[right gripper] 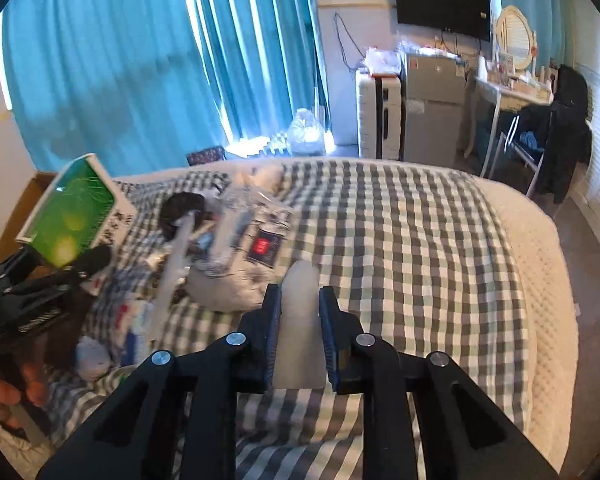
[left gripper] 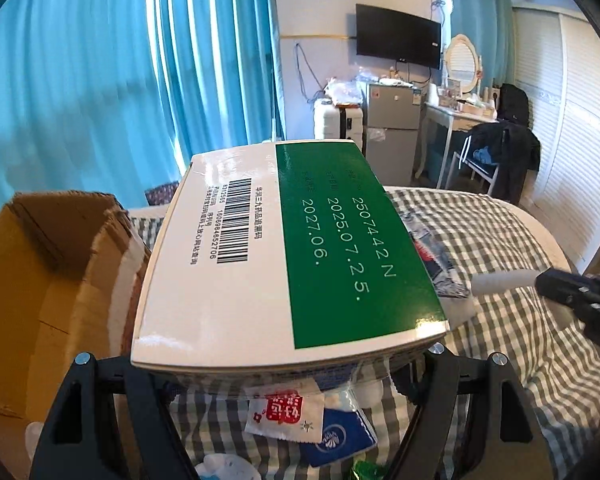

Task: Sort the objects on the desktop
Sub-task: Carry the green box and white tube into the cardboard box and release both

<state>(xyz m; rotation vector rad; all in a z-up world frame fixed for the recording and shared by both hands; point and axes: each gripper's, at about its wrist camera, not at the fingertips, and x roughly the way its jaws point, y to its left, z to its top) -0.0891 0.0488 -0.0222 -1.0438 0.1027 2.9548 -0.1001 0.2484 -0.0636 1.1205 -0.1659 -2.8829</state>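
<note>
A home bedroom — checked bed (right gripper: 400, 240), teal curtains (right gripper: 120, 60), wall-mounted TV (right gripper: 440, 4), dressing table (right gripper: 512, 92).

From my left wrist camera, the green-and-white cardboard medicine box (left gripper: 288, 248) covers my left gripper's (left gripper: 292, 360) fingertips and hides much of the checked bedspread (left gripper: 520, 320) behind it. The brown corrugated carton (left gripper: 40, 280) runs off the left edge. On my right wrist camera, the pile of white plastic packets (right gripper: 236, 248) is motion-blurred; I cannot read them. The pale translucent tube's (right gripper: 300, 320) rear end disappears between my right gripper's (right gripper: 300, 308) pads.
</note>
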